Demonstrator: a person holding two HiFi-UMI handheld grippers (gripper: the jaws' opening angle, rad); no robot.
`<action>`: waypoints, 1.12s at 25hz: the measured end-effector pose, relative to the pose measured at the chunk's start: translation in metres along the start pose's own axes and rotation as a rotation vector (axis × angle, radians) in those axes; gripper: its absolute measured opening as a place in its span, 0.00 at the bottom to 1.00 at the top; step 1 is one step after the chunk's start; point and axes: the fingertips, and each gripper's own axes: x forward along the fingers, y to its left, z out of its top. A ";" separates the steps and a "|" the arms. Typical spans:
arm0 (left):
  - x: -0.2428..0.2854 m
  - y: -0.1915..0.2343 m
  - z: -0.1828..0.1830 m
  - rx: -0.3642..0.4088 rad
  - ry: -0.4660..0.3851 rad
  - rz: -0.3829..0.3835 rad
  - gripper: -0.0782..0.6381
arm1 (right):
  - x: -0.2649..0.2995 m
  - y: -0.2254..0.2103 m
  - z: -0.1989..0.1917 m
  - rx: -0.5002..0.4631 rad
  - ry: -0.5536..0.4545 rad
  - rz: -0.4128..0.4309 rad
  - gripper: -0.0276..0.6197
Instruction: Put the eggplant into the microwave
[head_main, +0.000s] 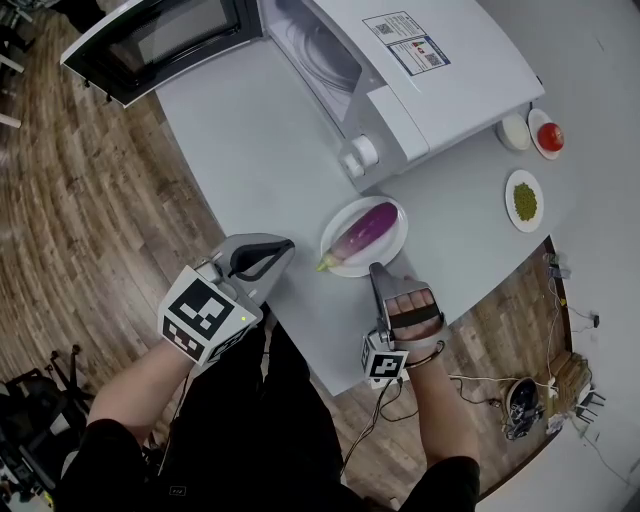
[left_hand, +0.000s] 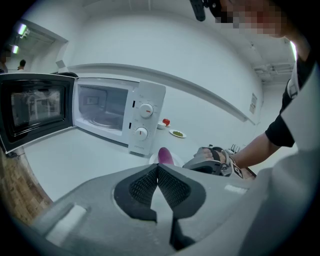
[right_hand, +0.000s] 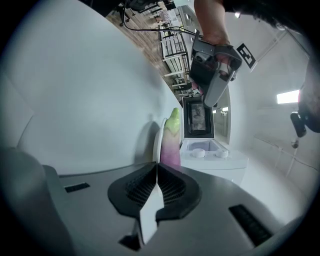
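Note:
A purple eggplant (head_main: 368, 226) with a green stem lies on a white plate (head_main: 392, 252) in front of the white microwave (head_main: 420, 70). The microwave door (head_main: 150, 40) stands open and its cavity (left_hand: 102, 107) holds nothing. My left gripper (head_main: 284, 246) is shut with nothing in it, just left of the plate, and points at the eggplant (left_hand: 165, 155). Shut as well, my right gripper (head_main: 378, 270) sits at the plate's near rim. From it I look along the eggplant (right_hand: 170, 144), with the left gripper (right_hand: 213, 102) beyond.
At the table's right end stand a small white bowl (head_main: 515, 131), a dish with a red tomato (head_main: 549, 137) and a plate of green grains (head_main: 524, 200). The table's curved edge (head_main: 300, 350) runs close under both grippers. Cables lie on the wooden floor (head_main: 520, 400).

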 end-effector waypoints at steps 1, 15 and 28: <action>0.002 0.002 0.000 0.006 0.003 0.002 0.12 | 0.000 -0.001 0.000 -0.001 0.000 -0.005 0.08; 0.029 0.008 -0.002 0.048 0.038 -0.005 0.12 | -0.004 -0.006 -0.002 0.032 -0.003 -0.023 0.08; 0.013 0.002 0.015 0.024 0.027 0.000 0.12 | -0.018 -0.043 0.004 0.047 -0.021 -0.077 0.08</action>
